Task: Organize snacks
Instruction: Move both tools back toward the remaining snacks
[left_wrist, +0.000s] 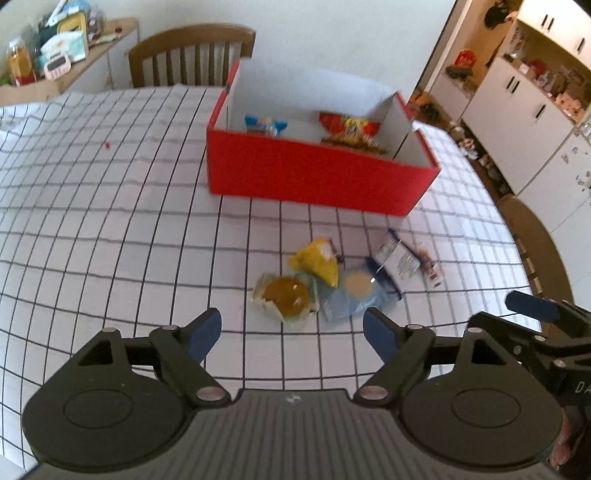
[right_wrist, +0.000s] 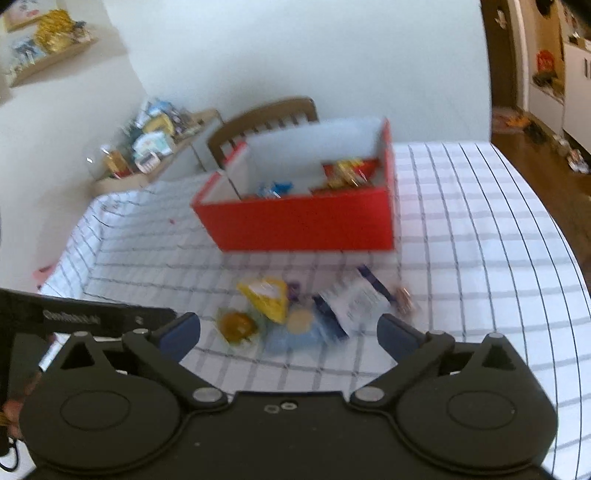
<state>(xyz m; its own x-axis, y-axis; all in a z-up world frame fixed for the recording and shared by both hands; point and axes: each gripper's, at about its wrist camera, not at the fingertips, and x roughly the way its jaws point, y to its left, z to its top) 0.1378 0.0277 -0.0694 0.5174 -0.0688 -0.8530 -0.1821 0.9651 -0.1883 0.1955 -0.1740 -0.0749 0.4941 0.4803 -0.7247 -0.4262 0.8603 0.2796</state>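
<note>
A red box (left_wrist: 314, 177) with white dividers stands on the checked tablecloth; it also shows in the right wrist view (right_wrist: 303, 221). Inside lie a blue packet (left_wrist: 264, 125) and a red-yellow packet (left_wrist: 351, 133). In front of it lies a loose pile: a wrapped brown bun (left_wrist: 286, 295), a yellow packet (left_wrist: 319, 260), a pale blue packet (left_wrist: 354, 295) and a white-blue packet (left_wrist: 402, 258). My left gripper (left_wrist: 291, 334) is open and empty just short of the pile. My right gripper (right_wrist: 288, 332) is open and empty above the pile's near edge; the same snacks (right_wrist: 269, 295) show there, blurred.
A wooden chair (left_wrist: 192, 55) stands behind the table. A side shelf (left_wrist: 55, 48) with clutter is at the back left. Another chair (left_wrist: 535, 240) is at the table's right edge. White kitchen cupboards (left_wrist: 524, 110) stand beyond a doorway on the right.
</note>
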